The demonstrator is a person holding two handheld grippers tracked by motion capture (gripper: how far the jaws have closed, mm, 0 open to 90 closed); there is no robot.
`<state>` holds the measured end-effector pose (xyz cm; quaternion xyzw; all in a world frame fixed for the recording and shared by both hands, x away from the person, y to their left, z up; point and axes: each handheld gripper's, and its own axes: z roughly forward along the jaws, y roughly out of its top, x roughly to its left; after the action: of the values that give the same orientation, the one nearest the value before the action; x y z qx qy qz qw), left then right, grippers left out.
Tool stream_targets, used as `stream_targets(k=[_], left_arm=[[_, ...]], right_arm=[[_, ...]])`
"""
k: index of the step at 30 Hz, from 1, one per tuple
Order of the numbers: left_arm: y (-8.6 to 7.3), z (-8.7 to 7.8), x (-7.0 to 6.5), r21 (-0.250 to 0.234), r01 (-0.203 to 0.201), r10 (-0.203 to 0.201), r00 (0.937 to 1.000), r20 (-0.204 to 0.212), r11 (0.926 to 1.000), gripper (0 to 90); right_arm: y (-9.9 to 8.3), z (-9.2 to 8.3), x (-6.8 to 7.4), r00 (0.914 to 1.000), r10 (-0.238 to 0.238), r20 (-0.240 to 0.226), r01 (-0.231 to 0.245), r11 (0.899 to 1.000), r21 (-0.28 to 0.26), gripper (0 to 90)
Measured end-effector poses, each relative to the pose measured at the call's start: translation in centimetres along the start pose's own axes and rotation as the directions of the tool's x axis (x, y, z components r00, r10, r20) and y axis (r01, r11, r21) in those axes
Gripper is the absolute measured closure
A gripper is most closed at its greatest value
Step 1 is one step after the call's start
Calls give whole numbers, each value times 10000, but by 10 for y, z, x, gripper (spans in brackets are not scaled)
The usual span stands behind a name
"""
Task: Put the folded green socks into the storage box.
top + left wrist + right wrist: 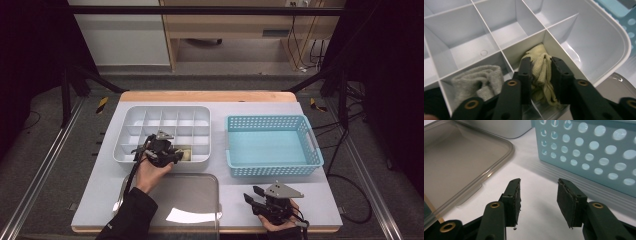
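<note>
Yellow knit cloth (540,72) sits bunched in a near-edge compartment of the white divider tray (200,112), between the left tool's (541,68) pads, seemingly pinched. Right tool (539,202) over bare desk (310,192), jaws parted, empty.

The high view looks forward and down on the whole table (310,200) from afar. The left gripper view sits close above the white divided tray (616,42). The right gripper view looks low across the tabletop, sharing the blue basket (599,157) at upper right.
</note>
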<state>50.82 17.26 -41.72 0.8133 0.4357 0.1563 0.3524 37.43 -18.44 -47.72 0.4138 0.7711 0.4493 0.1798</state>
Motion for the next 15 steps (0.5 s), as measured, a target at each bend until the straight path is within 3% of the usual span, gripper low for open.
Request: stream_targets(k=[7, 15], left_arm=[[1, -24, 1, -755, 41, -34, 10000, 82, 9971, 558], [-14, -57, 6, -1816, 89, -36, 9996, 294, 9833, 495]], right_arm=[[1, 0, 0, 9999, 83, -77, -84, 9999, -105, 539], [5, 0, 4, 9997, 126, -208, -132, 9996, -252, 521]])
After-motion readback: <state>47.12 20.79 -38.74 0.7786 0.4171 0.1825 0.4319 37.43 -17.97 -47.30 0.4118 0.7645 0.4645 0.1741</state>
